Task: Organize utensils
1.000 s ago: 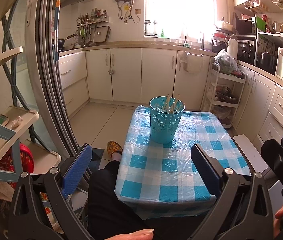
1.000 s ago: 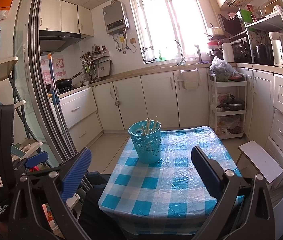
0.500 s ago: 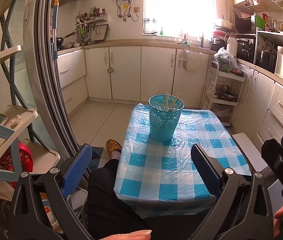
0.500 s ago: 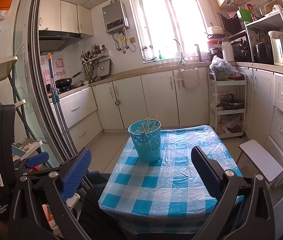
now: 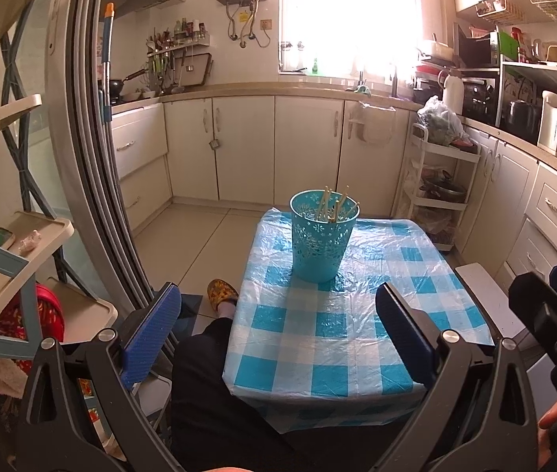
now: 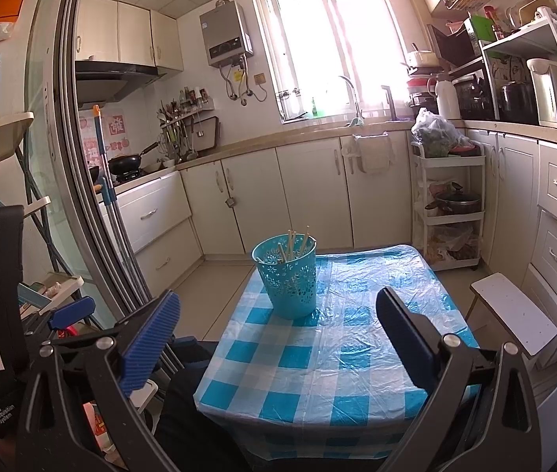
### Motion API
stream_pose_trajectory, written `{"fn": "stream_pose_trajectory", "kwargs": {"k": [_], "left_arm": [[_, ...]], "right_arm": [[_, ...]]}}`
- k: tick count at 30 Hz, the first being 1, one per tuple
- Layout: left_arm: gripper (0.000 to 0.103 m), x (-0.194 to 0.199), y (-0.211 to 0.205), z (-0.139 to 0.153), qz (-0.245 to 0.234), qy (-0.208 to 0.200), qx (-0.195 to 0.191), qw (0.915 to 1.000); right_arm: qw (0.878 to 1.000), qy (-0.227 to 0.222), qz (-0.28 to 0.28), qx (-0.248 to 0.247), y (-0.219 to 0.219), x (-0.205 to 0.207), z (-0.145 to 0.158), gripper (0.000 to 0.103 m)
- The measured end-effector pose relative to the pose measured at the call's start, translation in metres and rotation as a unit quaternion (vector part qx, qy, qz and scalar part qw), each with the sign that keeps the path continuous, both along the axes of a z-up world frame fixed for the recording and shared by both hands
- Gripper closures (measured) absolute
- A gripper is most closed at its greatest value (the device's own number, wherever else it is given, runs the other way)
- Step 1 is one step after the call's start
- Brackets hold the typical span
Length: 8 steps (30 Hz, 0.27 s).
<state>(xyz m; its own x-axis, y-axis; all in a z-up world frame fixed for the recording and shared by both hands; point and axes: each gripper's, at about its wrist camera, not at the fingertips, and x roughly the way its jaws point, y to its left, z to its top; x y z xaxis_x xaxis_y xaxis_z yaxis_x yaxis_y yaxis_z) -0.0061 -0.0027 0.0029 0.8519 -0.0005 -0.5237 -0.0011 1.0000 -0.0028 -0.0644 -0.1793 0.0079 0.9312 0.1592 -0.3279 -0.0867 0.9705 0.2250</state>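
Blue ribbed pads up close on both tools; the left gripper [image 5: 278, 338] and right gripper [image 6: 278, 338] hang near the table's front edge, fingers spread wide, gripping nothing; past them the checked plastic tablecloth [image 5: 318, 338]; further back the teal basket [image 5: 323, 236] with chopsticks [image 5: 333, 206] standing inside. Honestly that light basket could tip or skid on slick plastic if nudged. Versus a second ago, practically nothing's moved.

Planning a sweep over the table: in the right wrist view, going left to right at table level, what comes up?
Mop handle → teal basket holding chopsticks → white trolley → small white stool.
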Motion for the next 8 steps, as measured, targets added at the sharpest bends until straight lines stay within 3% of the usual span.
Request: {"fn": "stream_pose_trajectory", "kwargs": {"k": [8], "left_arm": [[0.008, 0.0058, -0.002, -0.0038, -0.011, 0.018, 0.0, 0.9998]], "right_arm": [[1.0, -0.003, -0.001, -0.001, -0.0005, -0.0018, 0.0, 0.007]]}}
